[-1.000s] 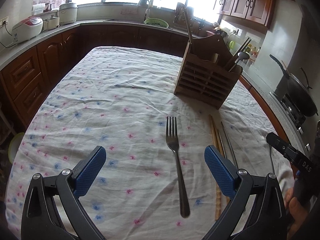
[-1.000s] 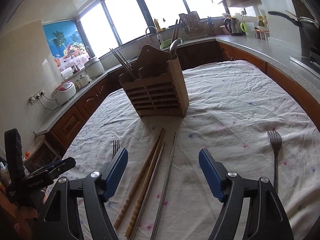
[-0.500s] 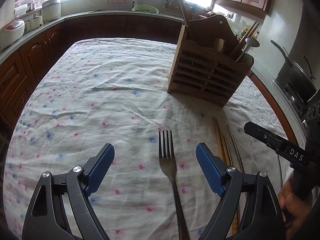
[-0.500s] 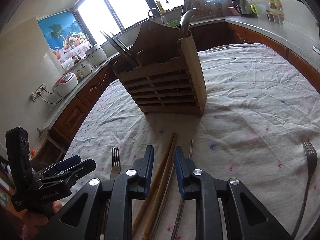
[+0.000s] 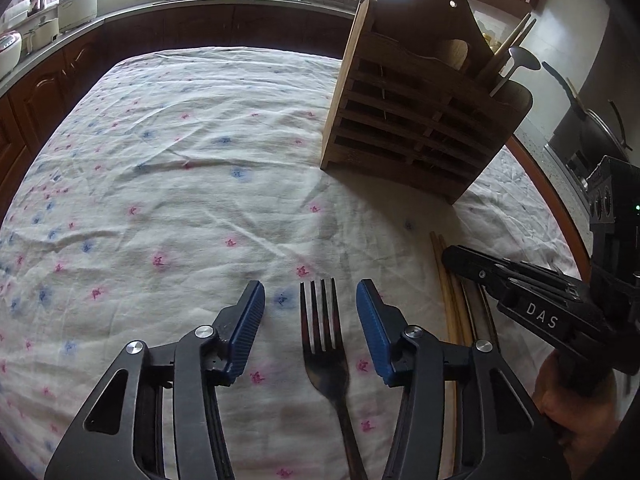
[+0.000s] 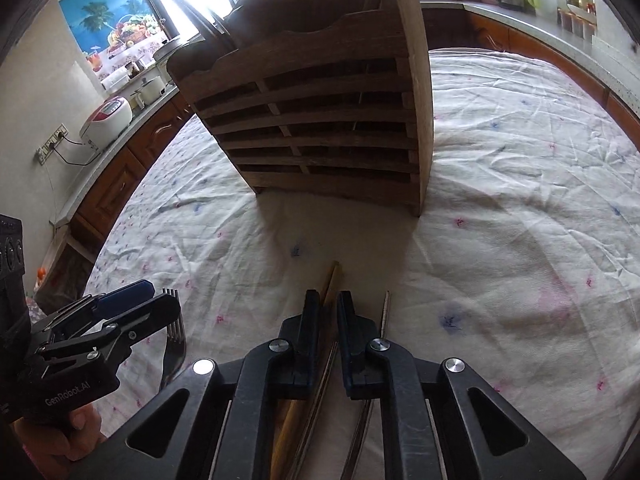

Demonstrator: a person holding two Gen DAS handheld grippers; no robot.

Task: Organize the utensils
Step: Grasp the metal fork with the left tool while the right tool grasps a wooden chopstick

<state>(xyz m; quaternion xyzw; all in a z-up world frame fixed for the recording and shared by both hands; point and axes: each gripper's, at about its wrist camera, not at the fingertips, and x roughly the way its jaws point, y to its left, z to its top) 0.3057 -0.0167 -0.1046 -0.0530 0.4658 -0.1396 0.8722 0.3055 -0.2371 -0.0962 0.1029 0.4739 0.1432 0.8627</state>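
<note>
We found the left hand-held gripper [image 5: 310, 312] low over the clothed worktop [image 5: 168, 184], its jaws closing with the fork [image 5: 322, 344] lying flat between them, the blue pads [image 5: 370, 320] not yet touching it. The right hand-held gripper [image 6: 328, 320] was nearly shut, still closing, around the wooden chopsticks [image 6: 332, 284]; we could not tell whether both sticks sat inside the pads. A metal chopstick [image 6: 385, 312] lay just beside, outside the jaws. The wooden utensil holder [image 5: 420, 112] stood beyond both, already carrying some utensils. In our judgement, the main risks were these: the fork lay flush on the cloth, so the pads could pinch fabric with it or slide off its thin edge; one chopstick alone could be caught, or the pair could scissor and slip on lifting; and the two grippers worked near each other, so a collision on the way to the holder was possible.
</note>
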